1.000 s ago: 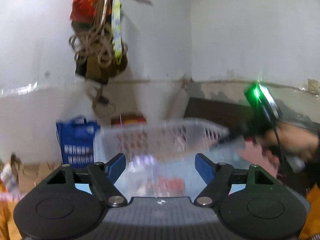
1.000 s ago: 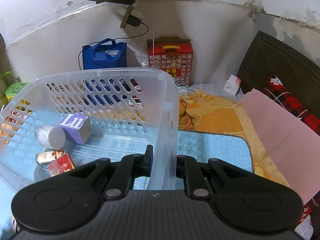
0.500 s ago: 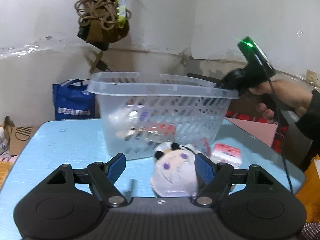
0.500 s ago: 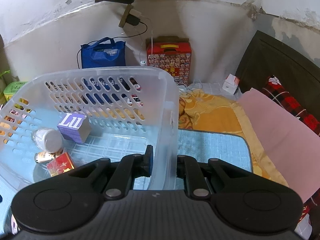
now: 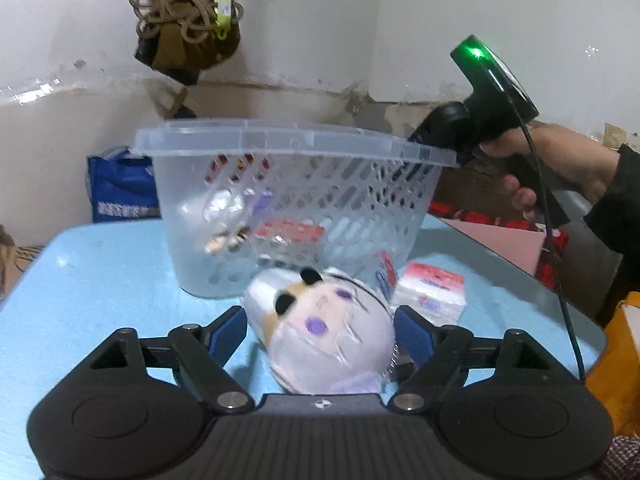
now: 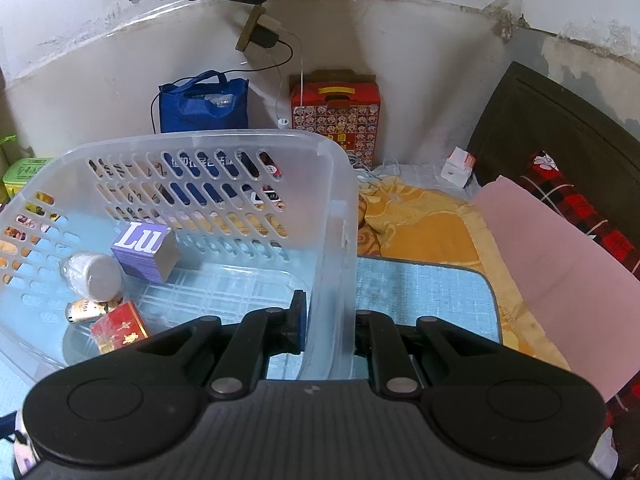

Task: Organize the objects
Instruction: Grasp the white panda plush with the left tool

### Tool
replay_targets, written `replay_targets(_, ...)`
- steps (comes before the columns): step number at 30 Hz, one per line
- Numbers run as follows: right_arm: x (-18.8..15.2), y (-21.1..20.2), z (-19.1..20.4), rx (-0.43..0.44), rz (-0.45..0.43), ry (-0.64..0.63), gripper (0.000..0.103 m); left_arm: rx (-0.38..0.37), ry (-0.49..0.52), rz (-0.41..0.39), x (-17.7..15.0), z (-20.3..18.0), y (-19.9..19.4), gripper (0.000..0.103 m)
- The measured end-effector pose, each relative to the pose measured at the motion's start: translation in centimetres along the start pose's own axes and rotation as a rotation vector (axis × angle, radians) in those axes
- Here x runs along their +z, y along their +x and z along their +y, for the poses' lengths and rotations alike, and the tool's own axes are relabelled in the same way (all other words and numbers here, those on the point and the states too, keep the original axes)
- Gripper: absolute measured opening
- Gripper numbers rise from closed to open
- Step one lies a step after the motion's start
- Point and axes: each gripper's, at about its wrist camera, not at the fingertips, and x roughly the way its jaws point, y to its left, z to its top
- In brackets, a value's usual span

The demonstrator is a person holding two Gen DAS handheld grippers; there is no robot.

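Light blue counter (image 5: 100, 280) with rounded corners, clear slotted basket (image 5: 296, 216) standing on it, pale plush toy (image 5: 324, 328) lying just in front of the basket, white-and-red packet (image 5: 432, 292), possibly tissues, right of the toy near the basket's corner

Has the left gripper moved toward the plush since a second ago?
Yes. The left gripper has advanced toward the basket, which looms larger, and its open jaws now flank the plush on the blue table.
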Motion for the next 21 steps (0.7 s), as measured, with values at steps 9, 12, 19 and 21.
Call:
replay_targets(9,-0.1,0.1,-0.1,0.002,-0.004,-0.001,0.014,-0.022,-0.012,-0.070,-0.3,0.6,-1.8,0.078)
replay_targets(12,-0.1,0.1,-0.2,0.003,-0.004,0.001,0.014,-0.024,-0.015,-0.091,-0.3,0.7,-2.3,0.078)
replay_targets(19,-0.1,0.0,-0.3,0.002,-0.003,-0.001,0.014,-0.003,-0.042,-0.125,0.1,1.9,-3.6,0.078)
replay_targets(21,-0.1,0.0,-0.3,0.002,-0.003,-0.001,0.014,0.003,-0.047,-0.122,0.1,2.1,-3.6,0.078)
